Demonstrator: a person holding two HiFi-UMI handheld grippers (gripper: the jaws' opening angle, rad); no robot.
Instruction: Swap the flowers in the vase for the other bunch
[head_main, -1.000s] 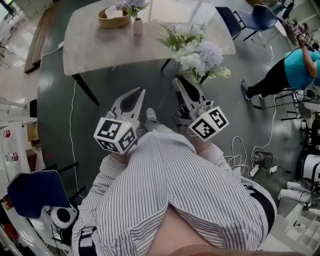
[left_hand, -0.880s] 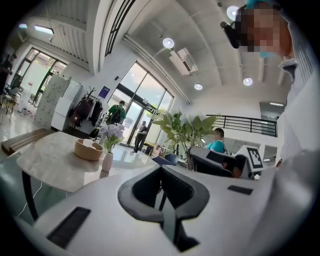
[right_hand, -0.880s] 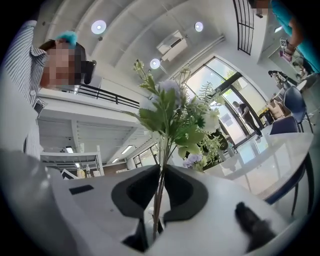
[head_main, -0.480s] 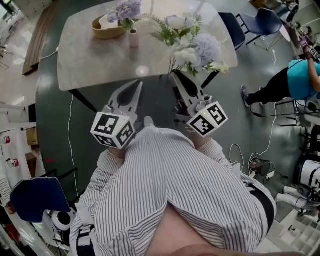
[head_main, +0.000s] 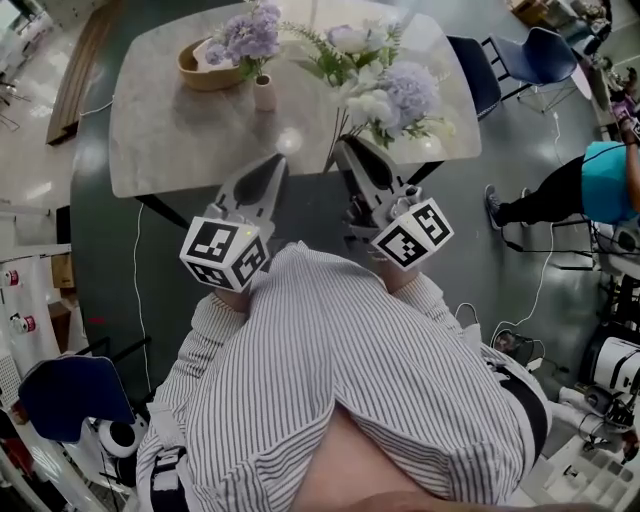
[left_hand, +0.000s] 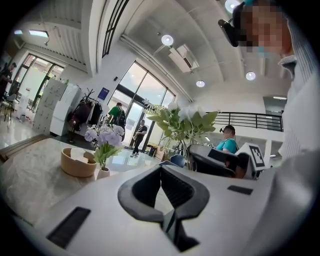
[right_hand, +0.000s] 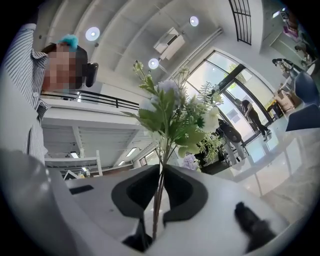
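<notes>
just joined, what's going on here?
A person with a gripper in each hand faces a table. The right gripper is shut on the stems of a white-and-lilac bunch, held upright. The left gripper is shut with nothing in it. The small vase on the table holds its purple flowers, next to a wooden bowl. The swap is not yet done.

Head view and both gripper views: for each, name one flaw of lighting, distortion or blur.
Head view: a bright glare spot on the table, near its front edge. Left gripper view: fisheye bends the ceiling lines, and the corners are black. Right gripper view: same fisheye; the window is washed out beside the bunch.
</notes>
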